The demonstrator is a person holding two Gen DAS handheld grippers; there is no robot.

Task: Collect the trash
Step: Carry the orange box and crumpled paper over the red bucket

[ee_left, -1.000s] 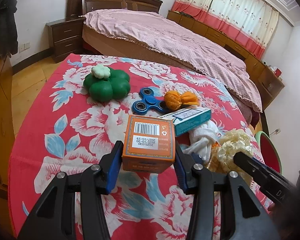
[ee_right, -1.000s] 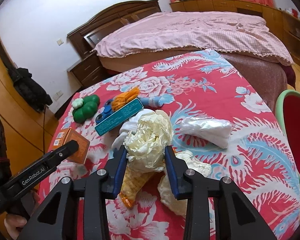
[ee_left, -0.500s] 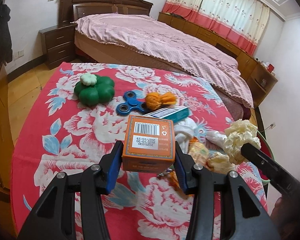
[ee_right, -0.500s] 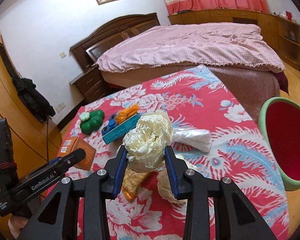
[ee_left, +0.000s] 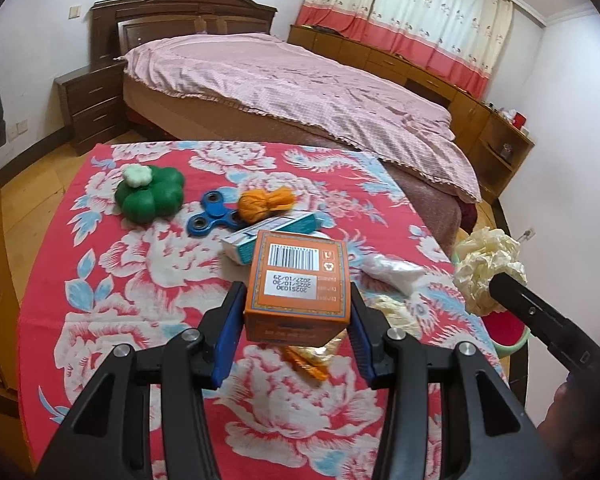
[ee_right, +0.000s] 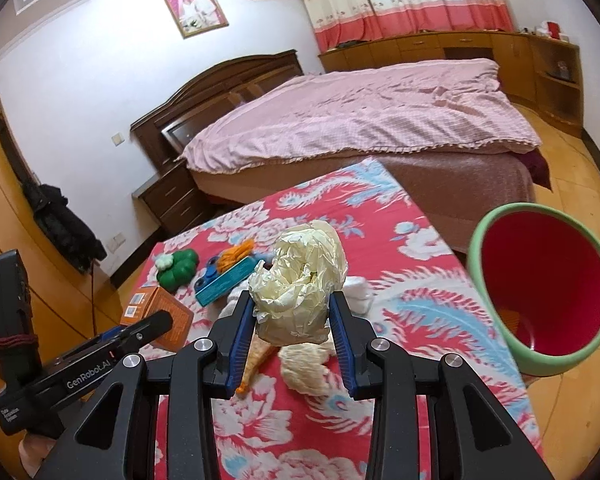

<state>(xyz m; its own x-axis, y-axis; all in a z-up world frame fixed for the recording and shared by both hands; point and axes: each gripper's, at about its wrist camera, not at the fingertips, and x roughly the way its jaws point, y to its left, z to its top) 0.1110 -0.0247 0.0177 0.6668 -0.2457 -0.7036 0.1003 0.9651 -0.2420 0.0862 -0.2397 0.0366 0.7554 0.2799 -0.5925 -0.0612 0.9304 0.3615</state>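
Note:
My left gripper (ee_left: 296, 320) is shut on an orange cardboard box (ee_left: 298, 280) with a barcode label, held above the flowered table (ee_left: 140, 280). My right gripper (ee_right: 290, 320) is shut on a crumpled cream paper ball (ee_right: 300, 280), also lifted off the table. The same paper ball (ee_left: 488, 268) and the right gripper show at the right edge of the left wrist view. The orange box (ee_right: 156, 312) and the left gripper show at the left in the right wrist view. A red bin with a green rim (ee_right: 540, 288) stands off the table's right side.
On the table lie a green flower-shaped toy (ee_left: 150, 196), a blue fidget spinner (ee_left: 216, 216), an orange tuft (ee_left: 264, 204), a teal box (ee_left: 272, 236), a white plastic wad (ee_left: 392, 272) and cream and orange wrappers (ee_right: 304, 364). A bed (ee_left: 300, 92) lies beyond.
Both grippers have risen and pulled back from the table with their loads. The red bin has come much further into the right wrist view.

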